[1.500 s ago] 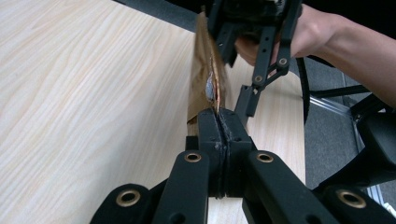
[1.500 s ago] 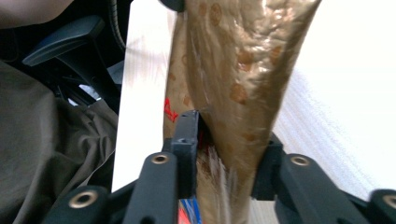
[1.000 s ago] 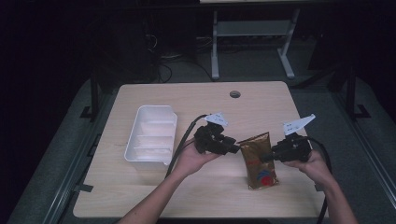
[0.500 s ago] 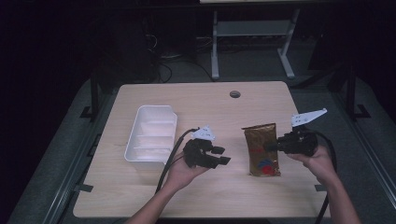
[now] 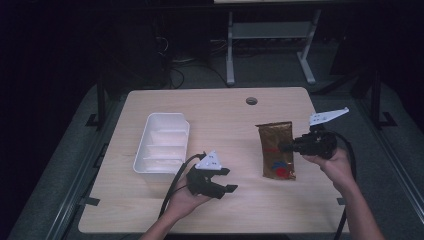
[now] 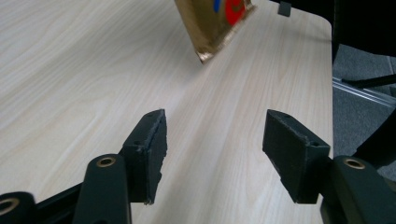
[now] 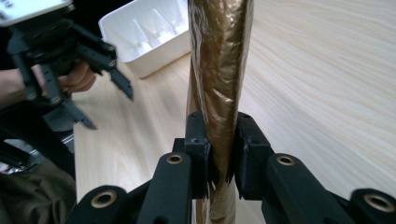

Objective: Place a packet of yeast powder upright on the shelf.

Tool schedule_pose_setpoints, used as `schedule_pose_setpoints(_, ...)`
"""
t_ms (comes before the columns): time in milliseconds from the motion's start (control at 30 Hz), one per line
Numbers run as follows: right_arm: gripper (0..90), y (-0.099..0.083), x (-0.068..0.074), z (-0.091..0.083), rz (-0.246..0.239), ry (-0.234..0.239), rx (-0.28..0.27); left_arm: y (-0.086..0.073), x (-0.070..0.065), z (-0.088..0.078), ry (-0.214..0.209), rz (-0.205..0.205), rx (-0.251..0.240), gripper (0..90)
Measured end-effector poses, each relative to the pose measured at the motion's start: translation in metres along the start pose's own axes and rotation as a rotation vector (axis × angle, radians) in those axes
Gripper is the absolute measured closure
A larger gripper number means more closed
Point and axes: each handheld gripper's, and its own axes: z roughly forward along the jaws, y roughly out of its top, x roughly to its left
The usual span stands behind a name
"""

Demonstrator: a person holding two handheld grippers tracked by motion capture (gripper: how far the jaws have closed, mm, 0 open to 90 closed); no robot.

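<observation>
The left gripper [image 6: 212, 144] has its two black jaws spread wide with bare wooden table [image 6: 70, 70] between them. Far ahead, a corner of a gold pouch [image 6: 210, 28] with red and blue print hangs just above the tabletop.

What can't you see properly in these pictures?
- Gold pouch: its print is too small to read in the high view; the left gripper view's top edge cuts it off.
- White tray: whether anything lies in its compartments is too small to tell.
- Right gripper: its fingers cover part of the pouch's edge.
</observation>
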Motion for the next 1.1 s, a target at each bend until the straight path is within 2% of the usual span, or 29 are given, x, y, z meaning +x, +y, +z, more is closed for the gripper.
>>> schedule_pose_setpoints(167, 77.5, 0.007, -0.001, 0.004, 0.015, -0.007, -0.011, -0.007, -0.002, -0.003, 0.004, 0.006, 0.001, 35.4)
schedule_pose_setpoints(300, 77.6, 0.012, -0.001, 0.008, 0.026, 0.0, -0.028, -0.016, -0.007, -0.004, 0.025, 0.025, 0.028, 33.6)
schedule_pose_setpoints(667, 78.1, 0.028, 0.001, 0.018, 0.025, 0.006, -0.048, -0.027, -0.009, -0.014, 0.033, 0.049, 0.03, 31.4)
schedule_pose_setpoints(1000, 78.6, 0.039, 0.002, 0.03, 0.028, 0.029, -0.075, -0.033, -0.01, -0.02, 0.036, 0.043, 0.037, 29.3)
schedule_pose_setpoints(1100, 78.8, 0.04, 0.001, 0.035, 0.032, 0.03, -0.068, -0.035, -0.01, -0.02, 0.032, 0.042, 0.038, 29.3)
